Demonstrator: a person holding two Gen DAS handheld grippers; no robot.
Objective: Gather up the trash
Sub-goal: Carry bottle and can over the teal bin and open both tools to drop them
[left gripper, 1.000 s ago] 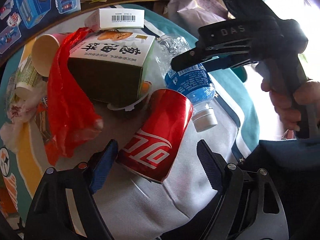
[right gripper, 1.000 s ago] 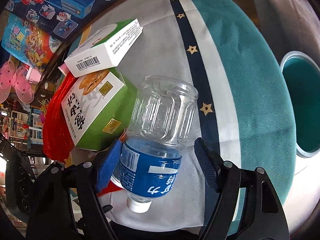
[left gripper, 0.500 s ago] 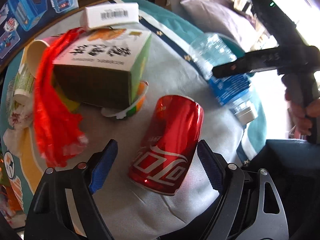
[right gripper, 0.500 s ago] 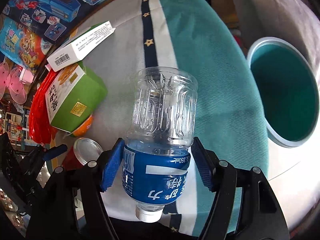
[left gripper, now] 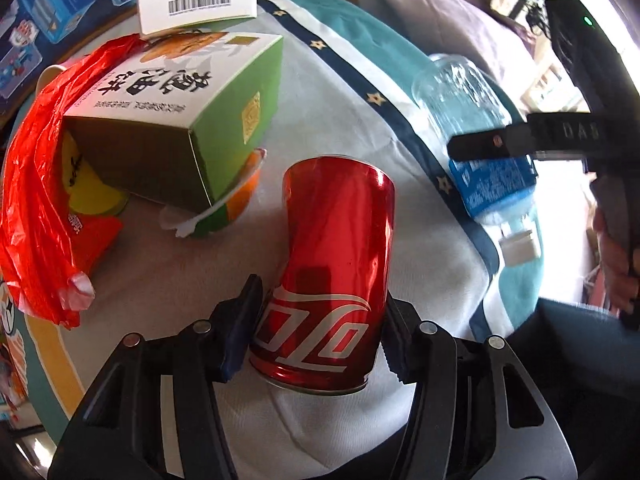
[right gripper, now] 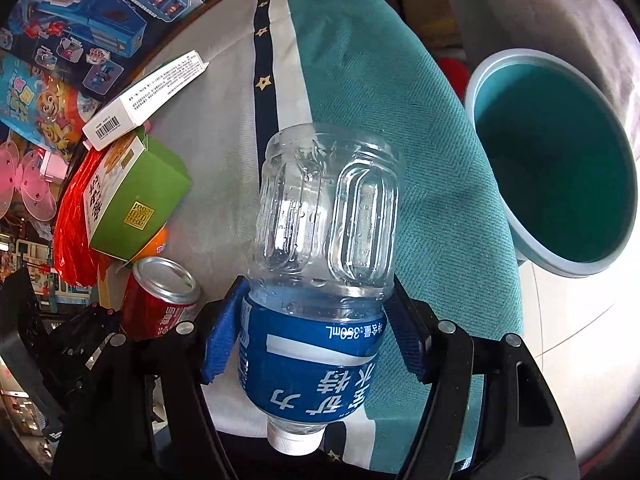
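My left gripper (left gripper: 320, 328) is shut on a red cola can (left gripper: 332, 264), its pads pressing both sides of the can's lower half; the can also shows in the right wrist view (right gripper: 160, 300). My right gripper (right gripper: 316, 332) is shut on a clear plastic water bottle (right gripper: 320, 280) with a blue label, cap toward me, held above the cloth. The bottle also shows in the left wrist view (left gripper: 480, 148). A teal bin (right gripper: 552, 188) stands open to the right of the table.
A green and white carton (left gripper: 176, 128) lies on an orange cup, with a red plastic bag (left gripper: 36, 184) at its left and a white barcoded box (left gripper: 196, 0) behind. The table wears a white and teal cloth (right gripper: 360, 80). Toy boxes (right gripper: 100, 12) line the back.
My left gripper moved forward and closed on the cola can. My right gripper lifted the bottle and carried it right, closer to the teal bin.
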